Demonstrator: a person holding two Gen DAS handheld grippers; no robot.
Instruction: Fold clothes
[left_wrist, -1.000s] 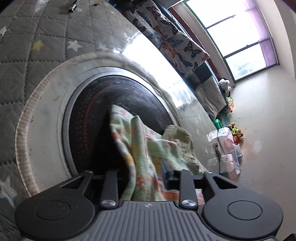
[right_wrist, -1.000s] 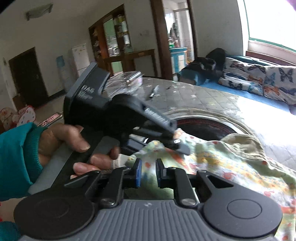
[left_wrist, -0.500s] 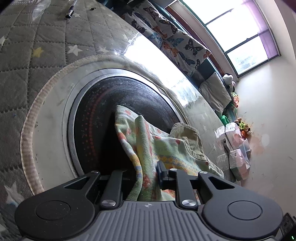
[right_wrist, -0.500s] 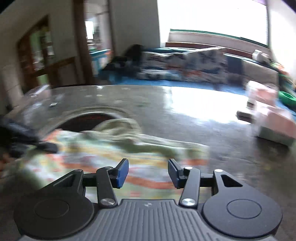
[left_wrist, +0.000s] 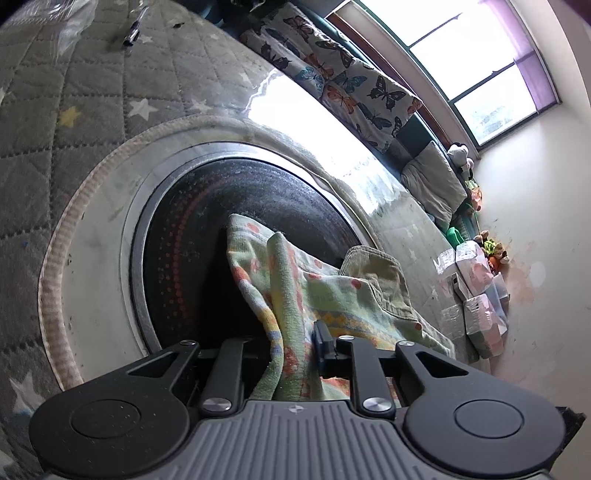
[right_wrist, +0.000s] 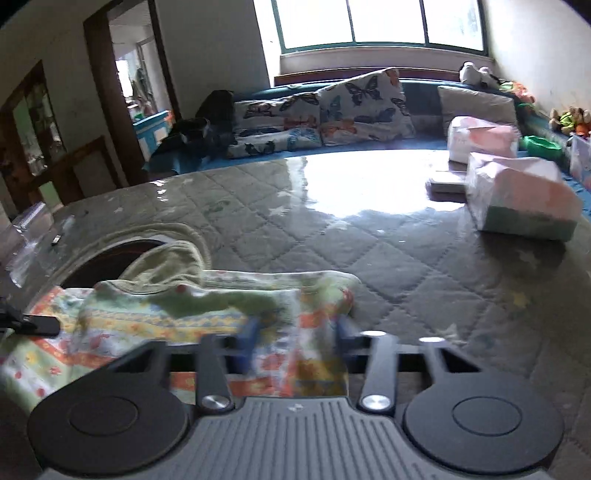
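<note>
Now the left claw (left_wrist: 291, 347) grips the patterned garment (left_wrist: 295, 295) — its far end lies between the right claw's (right_wrist: 295, 338) wide-set fingers.

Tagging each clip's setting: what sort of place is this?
Most likely a home living room: a window seat with butterfly-print cushions, stuffed toys in the corner, and a quilted star-pattern table cover under the patterned garment.

pale green flower-printed knit cloth garment (left_wrist: 295, 295): soft, matt, ribbed weave | olive corduroy collar (left_wrist: 376, 269): ridged | grey star-quilted worktop cover (right_wrist: 332, 236): stitched fabric under glossy clear film, glare | round black glass plate (left_wrist: 207, 236): shiny, brushed metal rim | left gripper (left_wrist: 291, 350): matt black plastic, ribbed grey housing, metal screws | right gripper (right_wrist: 295, 339): same, blue pads
</note>
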